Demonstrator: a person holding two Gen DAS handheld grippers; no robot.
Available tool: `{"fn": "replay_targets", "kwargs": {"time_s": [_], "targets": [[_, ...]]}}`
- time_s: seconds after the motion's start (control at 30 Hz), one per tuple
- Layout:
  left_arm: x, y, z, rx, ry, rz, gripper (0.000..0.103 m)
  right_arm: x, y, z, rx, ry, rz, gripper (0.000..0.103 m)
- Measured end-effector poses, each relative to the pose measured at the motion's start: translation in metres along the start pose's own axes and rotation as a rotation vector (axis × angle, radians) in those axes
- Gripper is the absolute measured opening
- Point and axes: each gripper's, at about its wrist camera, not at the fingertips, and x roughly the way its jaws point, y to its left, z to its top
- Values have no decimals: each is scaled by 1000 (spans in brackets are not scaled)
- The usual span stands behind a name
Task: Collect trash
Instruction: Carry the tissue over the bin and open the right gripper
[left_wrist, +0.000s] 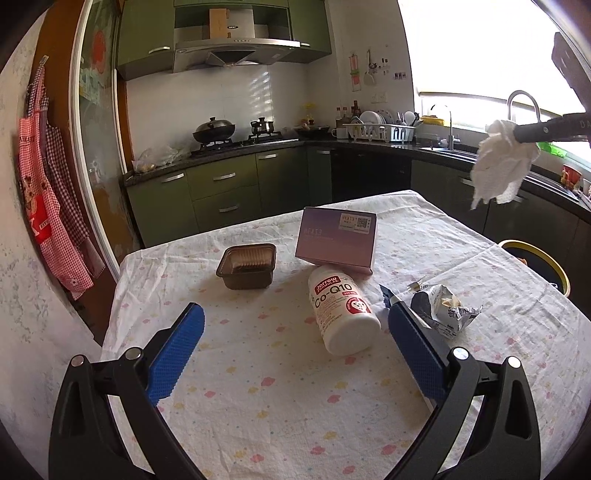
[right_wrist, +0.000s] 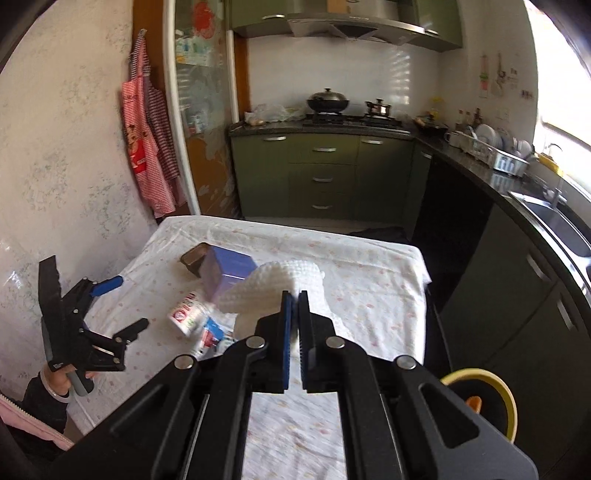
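Note:
My right gripper (right_wrist: 294, 295) is shut on a crumpled white paper towel (right_wrist: 269, 286) and holds it high above the table; the towel also shows in the left wrist view (left_wrist: 500, 164), hanging from the right gripper (left_wrist: 517, 134). My left gripper (left_wrist: 295, 317) is open and empty, low over the table, also seen in the right wrist view (right_wrist: 129, 302). A white Co-Q10 bottle (left_wrist: 341, 314) lies on its side between the left fingers. A torn silver wrapper (left_wrist: 443, 310) lies just right of the right finger. A bin with a yellow rim (right_wrist: 484, 395) stands beside the table.
A purple box (left_wrist: 338, 240) and a brown plastic tray (left_wrist: 247, 266) sit further back on the flowered tablecloth (left_wrist: 277, 406). Kitchen counters, stove and sink run along the back and right. Aprons hang on the left wall. The bin also shows at the table's right edge (left_wrist: 535, 258).

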Motion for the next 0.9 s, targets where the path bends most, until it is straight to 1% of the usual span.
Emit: {"fn": "replay_targets", "kwargs": {"time_s": [0.13, 0.23, 0.3, 0.47, 0.53, 0.6, 0.63, 0.67, 0.77, 0.83, 0.9], "targets": [[-1, 1, 1, -1, -10, 9, 98, -17, -61, -25, 112, 37, -151, 4], [-1, 1, 1, -1, -16, 16, 98, -18, -99, -45, 181, 84, -254, 4], [-1, 1, 1, -1, -14, 19, 98, -15, -125, -60, 223, 124, -342, 4], [0, 2, 0, -11, -12, 18, 98, 2, -179, -98, 336, 216, -477, 4], [0, 3, 1, -13, -12, 18, 98, 12, -197, -111, 380, 247, -503, 4], [0, 2, 0, -10, -12, 17, 98, 23, -214, -123, 422, 283, -545, 13], [0, 2, 0, -7, -13, 17, 98, 27, -220, -128, 434, 288, -566, 29], [-1, 2, 1, -5, -14, 17, 98, 28, -224, -133, 445, 287, -577, 38], [0, 1, 1, -1, -12, 17, 98, 24, -222, -138, 471, 260, -564, 38], [0, 1, 1, 0, -11, 17, 98, 18, -210, -135, 454, 241, -546, 38], [0, 0, 1, 2, -9, 16, 98, 11, -191, -129, 419, 220, -512, 41]]}}
